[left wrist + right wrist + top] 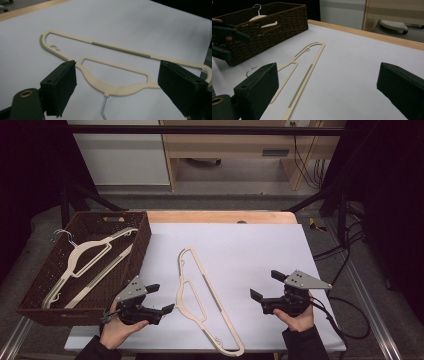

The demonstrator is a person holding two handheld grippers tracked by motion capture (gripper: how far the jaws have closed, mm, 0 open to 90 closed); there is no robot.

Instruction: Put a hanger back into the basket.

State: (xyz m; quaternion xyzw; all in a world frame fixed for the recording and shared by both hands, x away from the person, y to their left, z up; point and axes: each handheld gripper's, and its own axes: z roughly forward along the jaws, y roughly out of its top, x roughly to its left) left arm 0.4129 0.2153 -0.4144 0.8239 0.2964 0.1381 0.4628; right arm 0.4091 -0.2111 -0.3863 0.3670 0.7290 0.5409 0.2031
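A cream plastic hanger (pixel 180 296) lies flat on the white sheet (pixel 250 250), its long bar running from the middle toward the near edge. My left gripper (pixel 162 297) sits just left of the hanger's neck, low over the sheet, jaws open and pointing at it. In the left gripper view the hanger (pixel 117 90) lies beyond the open left gripper (pixel 116 67), with its wire hook (pixel 103 107) nearest. My right gripper (pixel 265 284) rests open to the right of the hanger, holding nothing. Past the open right gripper (pixel 328 68), the hanger (pixel 305 75) stretches away.
A dark woven basket (pixel 145 240) stands at the left edge of the table, holding another cream hanger (pixel 85 257). The basket (pixel 274 30) is close behind my left hand. The table's wooden far edge (pixel 220 216) borders the sheet. Cables trail off the right side.
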